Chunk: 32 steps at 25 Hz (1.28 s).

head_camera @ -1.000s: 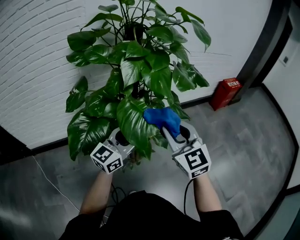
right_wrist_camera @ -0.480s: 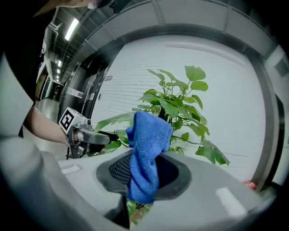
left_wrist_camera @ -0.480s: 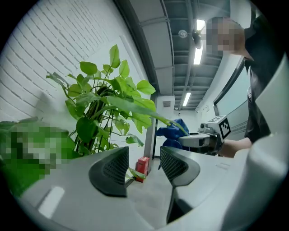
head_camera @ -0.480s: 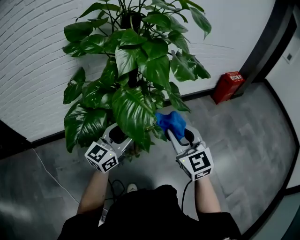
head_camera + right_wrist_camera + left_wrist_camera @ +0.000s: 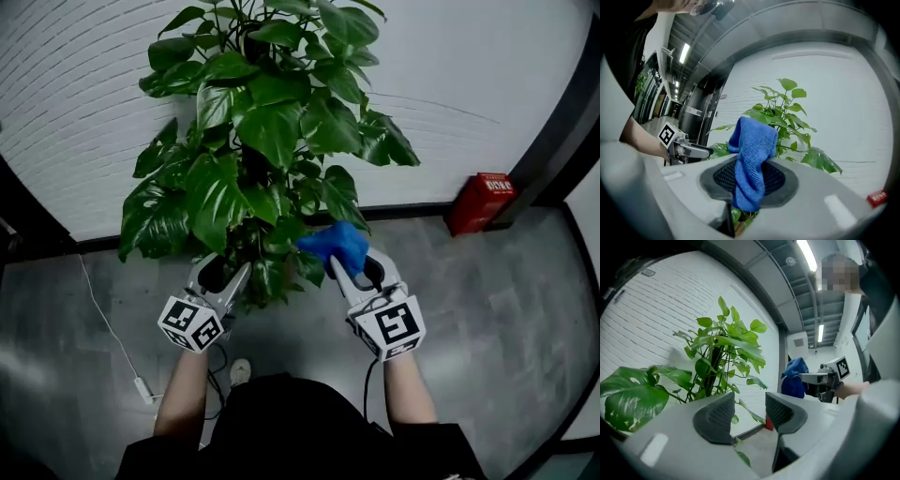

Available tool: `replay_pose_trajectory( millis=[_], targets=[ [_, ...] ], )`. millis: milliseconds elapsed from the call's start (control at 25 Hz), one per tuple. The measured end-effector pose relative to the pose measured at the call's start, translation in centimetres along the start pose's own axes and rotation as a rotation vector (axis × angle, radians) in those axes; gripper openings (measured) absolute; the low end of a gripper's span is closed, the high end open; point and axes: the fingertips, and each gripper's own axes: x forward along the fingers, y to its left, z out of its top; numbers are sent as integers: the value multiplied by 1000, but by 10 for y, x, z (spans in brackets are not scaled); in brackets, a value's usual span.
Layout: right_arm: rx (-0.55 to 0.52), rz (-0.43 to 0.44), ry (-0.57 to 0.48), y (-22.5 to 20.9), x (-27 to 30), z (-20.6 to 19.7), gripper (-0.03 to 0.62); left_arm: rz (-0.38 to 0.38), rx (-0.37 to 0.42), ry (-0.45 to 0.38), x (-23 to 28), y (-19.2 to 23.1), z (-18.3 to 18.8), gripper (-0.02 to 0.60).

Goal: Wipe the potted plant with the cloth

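Plant (image 5: pixel 262 141) stands against white brick wall (image 5: pixel 75 112) on grey floor (image 5: pixel 487 319); its pot is hidden under the leaves. Red box (image 5: pixel 481 202) sits at the wall base, well to the right of the foliage. Dark frame (image 5: pixel 562 131) runs up the right edge. White cable (image 5: pixel 108 328) trails over the floor at left. Shoe tip (image 5: pixel 240 372) shows below the leaves, near the person's dark top.

Low leaves hang between the two grippers and cover the left jaw tips in the head view.

Left gripper (image 5: pixel 223 274): forearm bare, reaching forward, marker cube toward the camera, jaws pointing up under the lower leaves. Its own view shows the jaws apart with nothing between them, only a leaf and stem behind the gap.

Right gripper (image 5: pixel 335 261): forearm bare, reaching forward and slightly inward, cube toward the camera, jaws aimed up-left at the plant. Jaws are clamped on blue cloth (image 5: pixel 336 246), which bunches above the pads and hangs a little below them. Cloth sits at the edge of the lower right leaves; cannot tell if it touches one.

Grippers are at about the same height, apart, with foliage between them.
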Motion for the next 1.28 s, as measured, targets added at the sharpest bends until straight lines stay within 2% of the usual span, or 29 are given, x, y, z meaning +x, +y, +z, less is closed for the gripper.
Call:
replay_pose_trajectory(
  millis=[280, 440, 640, 840, 1040, 1160, 1280],
  targets=[
    [64, 85, -65, -34, -70, -6, 100, 152, 38, -23, 7, -83, -4, 148],
    [73, 94, -76, -53, -94, -7, 100, 146, 33, -4, 25, -119, -10, 121],
    [9, 81, -90, -74, -102, 0, 100, 103, 57, 62, 61, -145, -28, 114],
    [44, 16, -89, -125, -97, 0, 100, 69, 87, 55, 115, -143, -32, 114],
    [-39, -1, -88, -168, -73, 16, 100, 104, 105, 32, 160, -118, -37, 109],
    [-73, 18, -119, -183, -44, 36, 100, 108, 160, 21, 182, -105, -30, 109],
    [-111, 81, -145, -176, -7, 56, 100, 179, 195, 12, 198, -81, -18, 109]
  ],
)
